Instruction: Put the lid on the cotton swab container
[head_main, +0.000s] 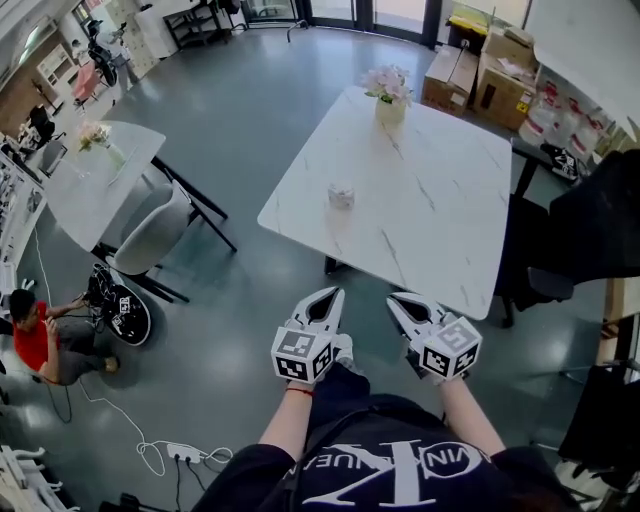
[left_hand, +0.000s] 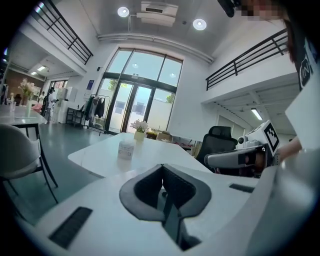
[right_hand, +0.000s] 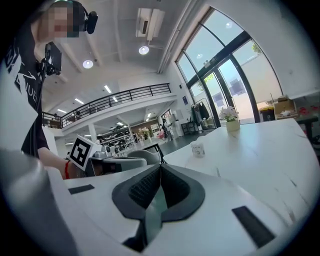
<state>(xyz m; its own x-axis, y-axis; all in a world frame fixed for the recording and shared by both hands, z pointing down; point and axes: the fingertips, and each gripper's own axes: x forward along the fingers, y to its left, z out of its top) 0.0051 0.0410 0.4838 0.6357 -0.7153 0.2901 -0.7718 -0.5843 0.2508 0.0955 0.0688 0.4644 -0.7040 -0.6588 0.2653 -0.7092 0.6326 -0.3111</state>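
The cotton swab container (head_main: 341, 196) is a small white round pot standing alone near the middle of the white marble table (head_main: 440, 230). It also shows far ahead in the left gripper view (left_hand: 126, 149) and in the right gripper view (right_hand: 198, 148). I cannot make out a separate lid at this distance. Both grippers hang side by side over the floor, short of the table's near edge. My left gripper (head_main: 325, 300) (left_hand: 162, 172) is shut with nothing in it. My right gripper (head_main: 402, 303) (right_hand: 161, 171) is shut and empty too.
A vase of flowers (head_main: 390, 100) stands at the table's far end. A black office chair (head_main: 545, 270) is to the right, cardboard boxes (head_main: 485, 75) behind. To the left are a second table (head_main: 95, 175), a grey chair (head_main: 150, 240), a seated person (head_main: 40, 340) and a power strip (head_main: 185, 455).
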